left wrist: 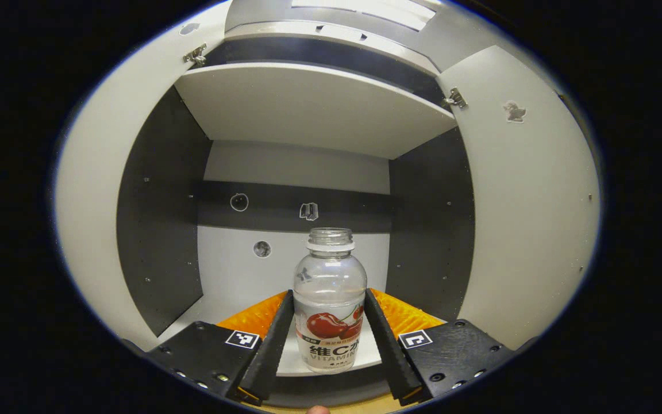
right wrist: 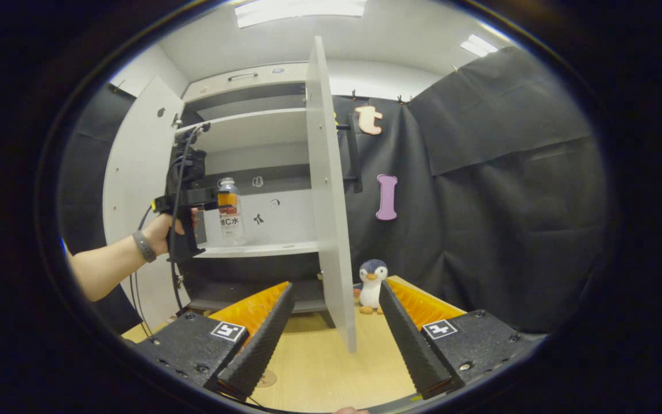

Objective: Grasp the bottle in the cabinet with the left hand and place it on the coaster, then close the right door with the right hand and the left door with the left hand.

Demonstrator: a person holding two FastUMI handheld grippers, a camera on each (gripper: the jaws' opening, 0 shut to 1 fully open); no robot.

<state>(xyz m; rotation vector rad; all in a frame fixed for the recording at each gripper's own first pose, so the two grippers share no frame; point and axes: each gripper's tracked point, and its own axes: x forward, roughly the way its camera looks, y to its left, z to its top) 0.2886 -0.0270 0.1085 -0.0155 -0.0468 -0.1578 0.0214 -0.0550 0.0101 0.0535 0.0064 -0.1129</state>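
Note:
A clear bottle (left wrist: 330, 267) with a cherry label and no cap stands upright on the cabinet's lower shelf (left wrist: 337, 362). My left gripper (left wrist: 330, 294) is shut on it, one finger pressed to each flank at label height. In the right gripper view a hand holds that gripper (right wrist: 193, 195) against the bottle (right wrist: 231, 221) inside the cabinet. Both white doors stand wide: the left door (right wrist: 135, 190) and the right door (right wrist: 326, 190), seen edge-on. My right gripper (right wrist: 337, 286) is open over the wooden table, just before the right door's lower edge. A small round disc (right wrist: 266, 378), perhaps the coaster, peeks out beside its left finger.
An upper shelf (left wrist: 314, 103) overhangs the bottle with room above its neck. A penguin toy (right wrist: 372, 284) stands on the wooden table (right wrist: 319, 368) behind the right door. Black cloth covers the wall to the right. A cable hangs from the left gripper.

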